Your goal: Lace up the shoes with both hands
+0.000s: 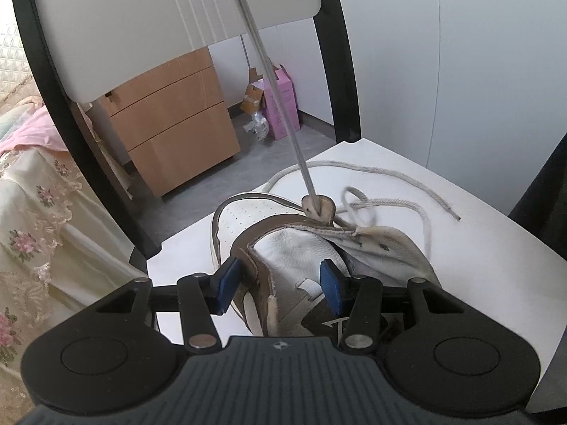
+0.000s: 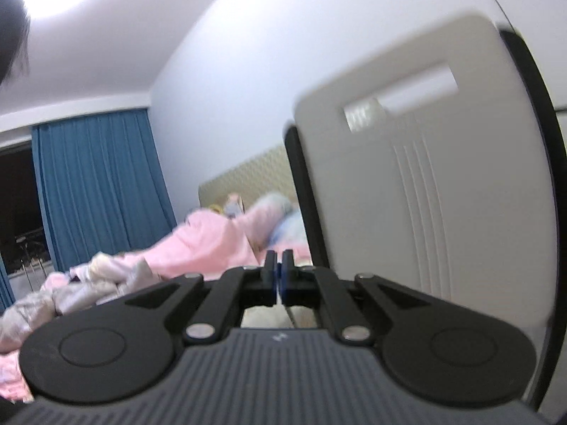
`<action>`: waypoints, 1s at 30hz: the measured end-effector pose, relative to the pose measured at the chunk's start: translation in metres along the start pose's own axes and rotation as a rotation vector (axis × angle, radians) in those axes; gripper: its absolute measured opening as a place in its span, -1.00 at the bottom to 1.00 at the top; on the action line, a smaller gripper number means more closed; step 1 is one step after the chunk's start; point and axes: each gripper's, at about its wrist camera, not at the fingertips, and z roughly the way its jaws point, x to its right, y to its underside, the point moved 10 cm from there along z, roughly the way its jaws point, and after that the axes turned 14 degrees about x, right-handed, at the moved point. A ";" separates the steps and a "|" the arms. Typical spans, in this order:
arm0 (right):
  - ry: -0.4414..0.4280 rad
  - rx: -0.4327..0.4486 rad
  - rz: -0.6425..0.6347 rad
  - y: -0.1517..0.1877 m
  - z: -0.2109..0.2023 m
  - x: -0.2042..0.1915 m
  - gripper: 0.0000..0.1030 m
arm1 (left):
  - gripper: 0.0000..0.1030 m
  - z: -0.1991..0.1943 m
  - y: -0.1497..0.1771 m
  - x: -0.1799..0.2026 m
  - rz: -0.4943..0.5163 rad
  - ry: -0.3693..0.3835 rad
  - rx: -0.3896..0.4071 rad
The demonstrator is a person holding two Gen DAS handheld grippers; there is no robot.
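Note:
A white shoe with brown trim lies on the white chair seat. My left gripper clamps the shoe's upper: one blue pad sits outside the brown eyelet strip and the other presses on the white tongue. A grey shoelace runs taut from a brown eyelet tab up out of the top of the picture. Its other end lies in loose loops on the seat. In the right wrist view my right gripper is shut and held level, with a thin strand of the shoelace showing below its pads.
The chair's white backrest with black posts stands behind the shoe and fills the right of the right wrist view. Beyond are a wooden drawer unit, a pink box, a bed with floral cover, pink bedding and a blue curtain.

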 end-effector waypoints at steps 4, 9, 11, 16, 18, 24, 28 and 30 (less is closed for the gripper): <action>-0.007 0.051 0.001 -0.033 0.012 -0.010 -0.95 | 0.03 0.001 0.000 0.000 -0.014 -0.004 0.000; -0.022 0.135 -0.032 -0.079 0.026 -0.026 -0.95 | 0.03 0.003 0.001 0.001 -0.024 -0.009 0.000; -0.026 0.162 -0.036 -0.098 0.032 -0.031 -0.95 | 0.03 0.003 0.001 0.000 -0.031 -0.014 0.002; -0.053 0.232 -0.055 -0.148 0.047 -0.047 -0.95 | 0.03 0.003 0.001 0.000 -0.039 -0.020 -0.005; -0.072 0.272 -0.070 -0.169 0.051 -0.057 -0.99 | 0.07 0.003 0.002 0.003 -0.033 -0.020 -0.011; -0.102 0.356 -0.085 -0.236 0.058 -0.080 -0.99 | 0.08 0.003 0.004 0.009 0.017 -0.053 0.006; -0.010 0.221 -0.081 -0.197 0.064 -0.049 -0.98 | 0.08 0.003 0.004 0.009 0.012 -0.062 0.011; 0.055 0.087 -0.047 -0.150 0.063 -0.021 -0.94 | 0.08 0.003 0.005 0.009 0.007 -0.067 0.015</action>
